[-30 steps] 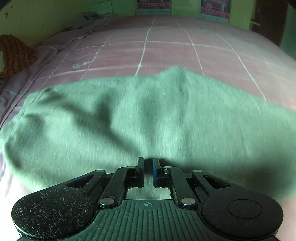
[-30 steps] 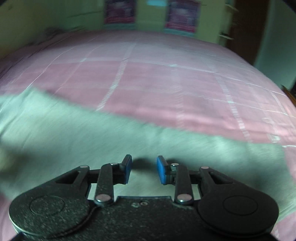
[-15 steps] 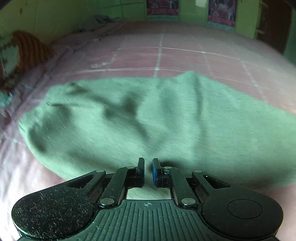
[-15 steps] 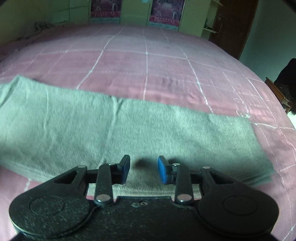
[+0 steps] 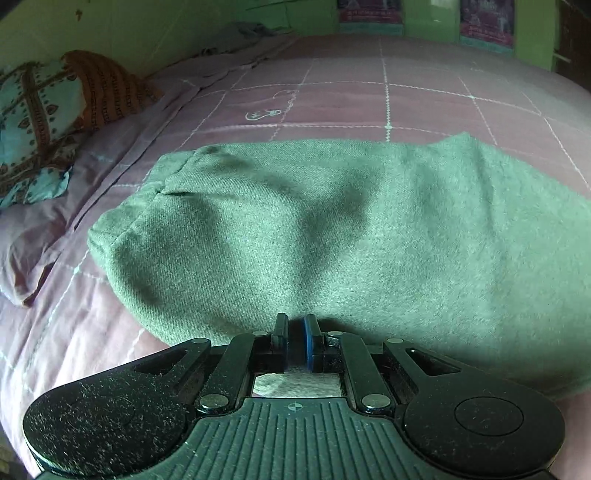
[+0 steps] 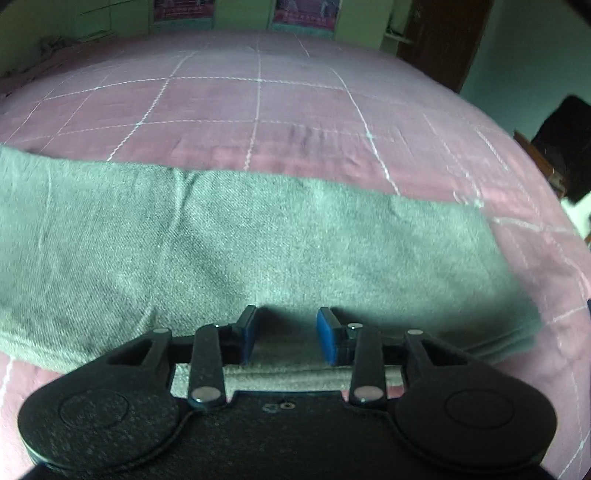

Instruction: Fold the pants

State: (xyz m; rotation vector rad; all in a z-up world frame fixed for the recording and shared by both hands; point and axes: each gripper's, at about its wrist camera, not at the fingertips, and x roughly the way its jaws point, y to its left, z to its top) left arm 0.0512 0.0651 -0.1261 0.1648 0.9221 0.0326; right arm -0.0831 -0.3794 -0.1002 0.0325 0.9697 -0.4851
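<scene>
Grey-green pants (image 5: 332,229) lie flat on a pink checked bedspread (image 5: 369,103), with the waistband end at the left in the left wrist view. My left gripper (image 5: 295,325) hovers at the near edge of the pants, its jaws almost together with a thin gap and no cloth between them. In the right wrist view the pants' leg end (image 6: 258,236) stretches across the bed to the right hem. My right gripper (image 6: 288,325) is open and empty above the near edge of the leg.
Patterned pillows (image 5: 44,118) and a lilac pillow (image 5: 33,236) lie at the left of the bed. Crumpled cloth (image 5: 251,29) sits at the far wall. A dark door (image 6: 443,33) and dark furniture (image 6: 561,147) stand to the right.
Both grippers have drawn back from the pants, so more of the garment and bed shows. The left view has swung left, bringing in the pillows. Jaw openings are unchanged.
</scene>
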